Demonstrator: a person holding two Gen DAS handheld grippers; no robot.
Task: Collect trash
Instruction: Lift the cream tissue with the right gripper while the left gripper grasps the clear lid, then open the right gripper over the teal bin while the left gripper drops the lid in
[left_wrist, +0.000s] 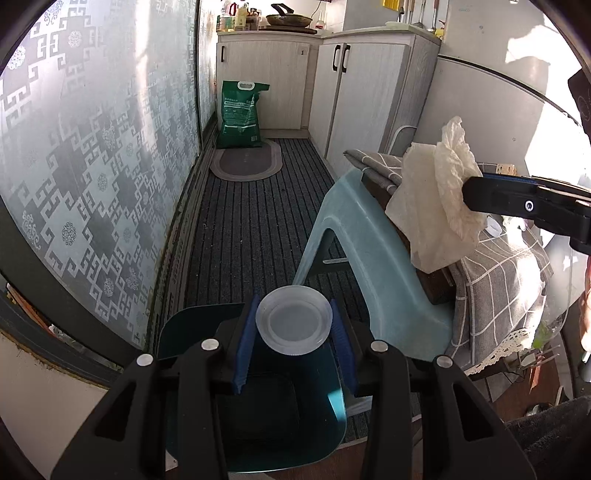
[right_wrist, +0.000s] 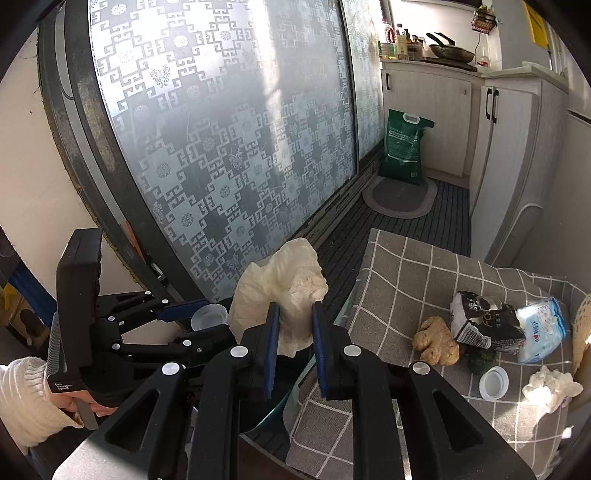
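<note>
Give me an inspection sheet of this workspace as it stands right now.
Surface: table under grey checked cloth.
Job's things: clear plastic lid; crumpled paper; teal bin below the lid.
Clutter: ginger root, black wrapper, tissue pack, second lid, paper wad.
Grippers: left tongs grip the lid; right tongs grip the paper.
Cables: nothing seen.
Surroundings: frosted sliding door, green sack, blue stool.

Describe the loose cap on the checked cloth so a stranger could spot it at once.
Find the grey checked cloth over the table. Near its front edge lies a row of litter: ginger, a black wrapper, a tissue pack and a tissue wad. The cap sits just before the ginger, the only round, translucent white piece there.
</note>
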